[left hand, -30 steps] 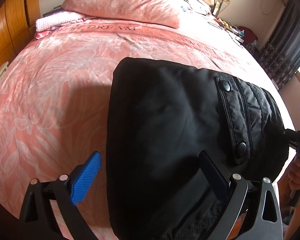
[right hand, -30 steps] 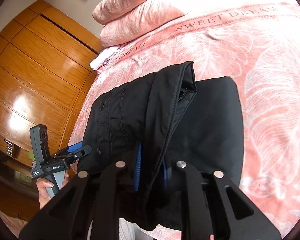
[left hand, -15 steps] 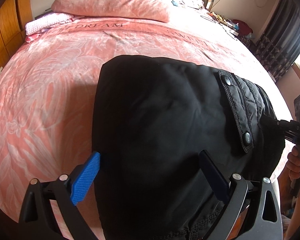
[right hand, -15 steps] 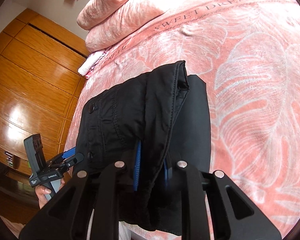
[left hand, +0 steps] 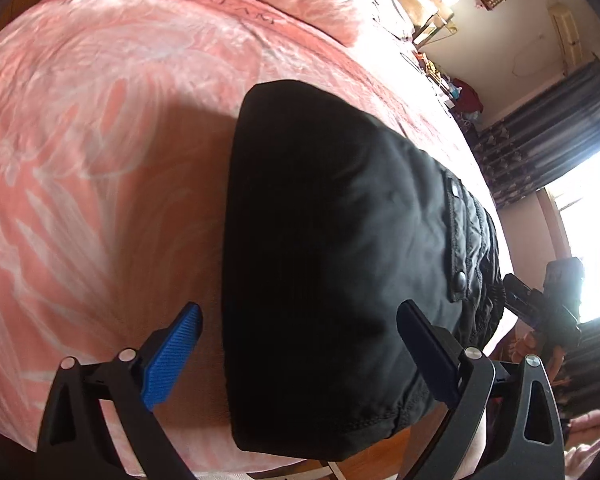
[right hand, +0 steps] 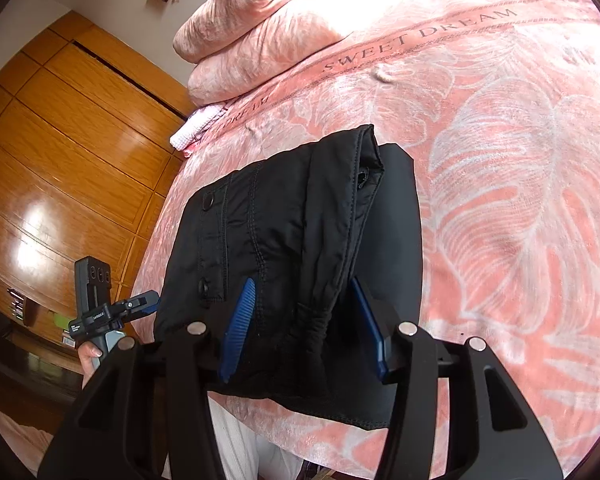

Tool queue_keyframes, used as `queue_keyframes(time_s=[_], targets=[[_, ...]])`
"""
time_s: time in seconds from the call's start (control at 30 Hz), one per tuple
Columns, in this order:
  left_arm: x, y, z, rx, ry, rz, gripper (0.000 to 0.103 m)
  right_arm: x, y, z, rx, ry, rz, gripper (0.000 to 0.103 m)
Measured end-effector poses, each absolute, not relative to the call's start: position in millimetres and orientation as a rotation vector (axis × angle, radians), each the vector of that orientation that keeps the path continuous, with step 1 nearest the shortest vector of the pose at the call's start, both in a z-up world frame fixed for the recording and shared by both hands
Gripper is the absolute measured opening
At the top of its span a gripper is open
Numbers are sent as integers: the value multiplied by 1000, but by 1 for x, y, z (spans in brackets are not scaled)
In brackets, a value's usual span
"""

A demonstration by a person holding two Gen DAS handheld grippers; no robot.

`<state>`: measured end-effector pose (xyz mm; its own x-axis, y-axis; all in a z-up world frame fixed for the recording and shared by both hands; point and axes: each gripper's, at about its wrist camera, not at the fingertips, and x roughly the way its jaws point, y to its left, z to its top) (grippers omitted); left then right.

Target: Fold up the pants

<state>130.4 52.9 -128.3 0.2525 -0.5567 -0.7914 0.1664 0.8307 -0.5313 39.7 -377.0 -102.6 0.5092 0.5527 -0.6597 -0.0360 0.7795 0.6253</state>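
Pink bed [right hand: 520, 128] with leaf-print cover, pillows [right hand: 260, 32] at its head, wooden wardrobe [right hand: 60, 140] alongside. Black pants [right hand: 300, 232] lie folded into a thick bundle at the bed's near edge; snap buttons and stitched seams show. Right tongs [right hand: 304, 320] are opening, a gathered fold between the blue pads. Left tongs [left hand: 300, 352] gape wide over the bundle's edge, gripping nothing.

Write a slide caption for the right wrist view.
Right gripper opening around a raised fold of black pants lying folded on the pink bedspread.
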Motion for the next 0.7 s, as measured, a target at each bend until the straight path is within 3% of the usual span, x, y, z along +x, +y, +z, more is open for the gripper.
queue_keyframes(time_s=[0.13,0.27,0.43,0.5,0.53,0.57,0.6,0.7], targets=[[139,52,-145,-467,1257,-585,98,39,-376,-105,583,1002,355,50],[144,43,-156,-505,1282,-591,99,36,-381,-107,588,1028,334,62],[150,32,-158,-482,1284,-580,97,24,-380,-114,570,1056,367,62],[150,32,-157,-473,1285,-571,86,23,-376,-119,570,1069,385,55],[149,33,-155,-465,1281,-567,83,23,-374,-123,576,1076,394,42],[148,34,-152,-458,1273,-565,75,24,-373,-125,586,1080,399,37],[147,35,-149,-459,1265,-565,68,24,-373,-126,598,1072,401,34],[144,35,-146,-469,1262,-563,62,23,-371,-119,600,1050,408,28]])
